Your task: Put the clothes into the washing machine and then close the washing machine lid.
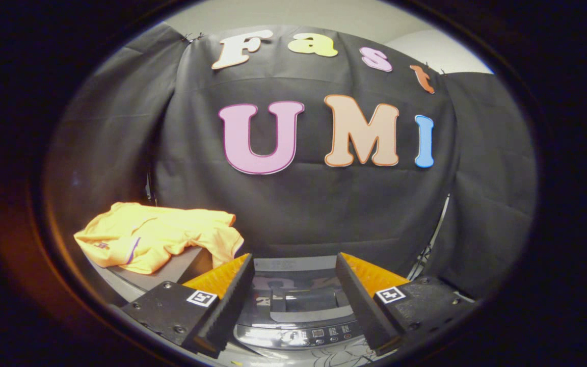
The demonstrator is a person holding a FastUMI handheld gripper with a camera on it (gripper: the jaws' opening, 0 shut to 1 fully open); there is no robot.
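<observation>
Crumpled orange cloth shirt [158,242] untouched beside grey top-load washing machine [296,300]; gripper [293,300] spread, empty. Pickup pending: swing left, pinch fabric.

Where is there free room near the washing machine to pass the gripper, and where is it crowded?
The open gripper holds nothing; between its fingers the washing machine shows its closed lid, bare. The table beside the machine is crowded: the orange clothes cover most of it, leaving a dark strip next to the nearer finger.

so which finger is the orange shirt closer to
The left finger. The orange shirt lies just beyond and beside it, while the right finger stands apart, across the open gap over the washing machine.
</observation>
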